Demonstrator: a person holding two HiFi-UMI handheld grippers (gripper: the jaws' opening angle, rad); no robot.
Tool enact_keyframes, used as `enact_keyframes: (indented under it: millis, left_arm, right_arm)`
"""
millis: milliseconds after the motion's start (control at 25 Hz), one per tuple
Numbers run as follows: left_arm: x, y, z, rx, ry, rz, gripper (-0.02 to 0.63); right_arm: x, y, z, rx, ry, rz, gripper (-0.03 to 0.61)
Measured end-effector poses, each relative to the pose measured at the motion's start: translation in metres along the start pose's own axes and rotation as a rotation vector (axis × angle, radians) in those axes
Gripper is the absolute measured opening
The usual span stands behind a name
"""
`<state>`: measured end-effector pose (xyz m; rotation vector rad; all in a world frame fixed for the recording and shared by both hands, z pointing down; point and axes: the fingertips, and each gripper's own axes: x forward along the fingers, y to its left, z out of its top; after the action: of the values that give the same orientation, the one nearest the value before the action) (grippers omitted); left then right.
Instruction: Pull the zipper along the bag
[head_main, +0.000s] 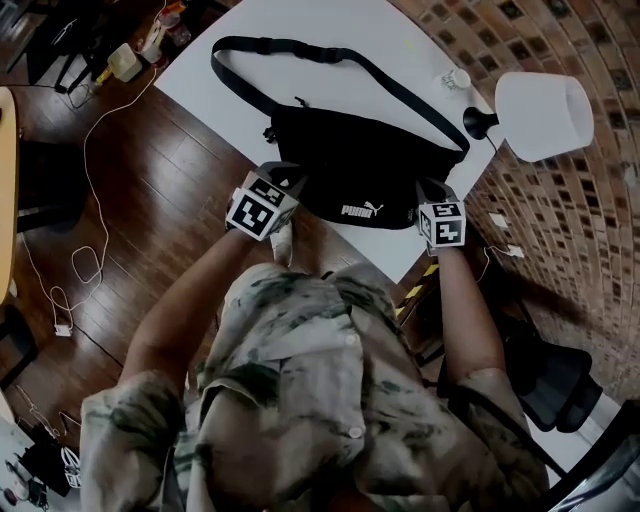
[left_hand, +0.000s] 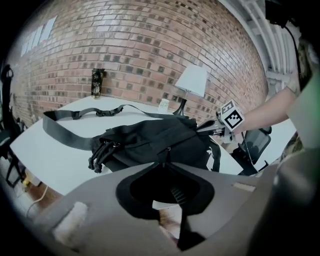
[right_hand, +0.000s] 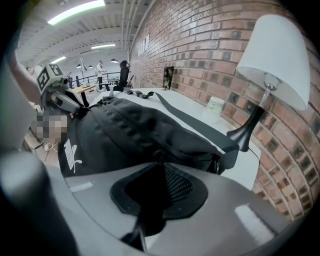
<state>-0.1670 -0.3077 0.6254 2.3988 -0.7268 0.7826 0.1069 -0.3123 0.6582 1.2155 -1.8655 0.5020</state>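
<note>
We find the black bag (head_main: 350, 165) lying on the white table (head_main: 300, 30), near its front edge. The left claw (left_hand: 163, 163) looks clenched, its tips pinching the zipper pull (left_hand: 167, 150). We see the right claw (right_hand: 159, 156) clamped on fabric at the bag's other end.

Bag (head_main: 350, 165): black, with a white logo on the front. Strap (head_main: 300, 44) and zipper pull (left_hand: 167, 151): black. Table (head_main: 330, 20): white. Lamp (head_main: 545, 112): white shade, black stem. Wall (left_hand: 130, 45): red-brown brick with pale mortar lines. Floor (head_main: 170, 170): dark brown wood planks. Left gripper (left_hand: 166, 162) and right gripper (right_hand: 159, 159): grey jaws, black lining, cubes with black-and-white square markers. Shirt (head_main: 320, 370): pale, mottled grey-green.
</note>
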Motion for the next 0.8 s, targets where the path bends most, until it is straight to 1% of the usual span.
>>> enact_keyframes:
  millis: [40,80,120,160,280,400,480,600,720,760,800]
  left_arm:
    - [-0.001,0.000,0.000,0.031,0.003,0.029,0.053]
    - [-0.003,-0.001,-0.001,0.056,0.010,0.055,0.059]
    - [-0.006,-0.002,-0.003,0.073,0.017,0.079,0.079]
    - [-0.010,-0.005,-0.006,0.078,0.022,0.099,0.087]
    - [-0.029,-0.036,-0.021,0.056,0.024,0.135,0.087]
    - [-0.060,-0.069,-0.037,0.034,0.001,0.220,0.087]
    - [-0.087,-0.100,-0.050,-0.009,-0.038,0.273,0.087]
    - [-0.137,-0.158,-0.075,-0.088,-0.108,0.325,0.086]
    - [-0.175,-0.226,-0.096,-0.143,-0.161,0.321,0.086]
    - [-0.186,-0.248,-0.100,-0.148,-0.172,0.309,0.086]
    - [-0.197,-0.269,-0.103,-0.137,-0.177,0.299,0.084]
  right_arm:
    - [-0.006,0.000,0.001,-0.003,-0.015,-0.008,0.065]
    - [-0.012,0.000,0.003,-0.004,-0.034,-0.010,0.085]
    - [-0.019,0.001,0.003,-0.002,-0.055,-0.009,0.102]
    - [-0.029,0.002,0.002,-0.002,-0.077,-0.004,0.112]
    - [-0.078,0.017,-0.016,-0.006,-0.137,0.037,0.112]
    - [-0.129,0.041,-0.039,-0.047,-0.210,0.093,0.112]
    - [-0.162,0.058,-0.055,-0.078,-0.263,0.131,0.109]
    - [-0.207,0.095,-0.082,-0.081,-0.340,0.215,0.104]
    - [-0.249,0.123,-0.107,-0.085,-0.393,0.277,0.101]
    - [-0.263,0.131,-0.114,-0.088,-0.407,0.288,0.098]
    - [-0.278,0.140,-0.120,-0.091,-0.421,0.297,0.097]
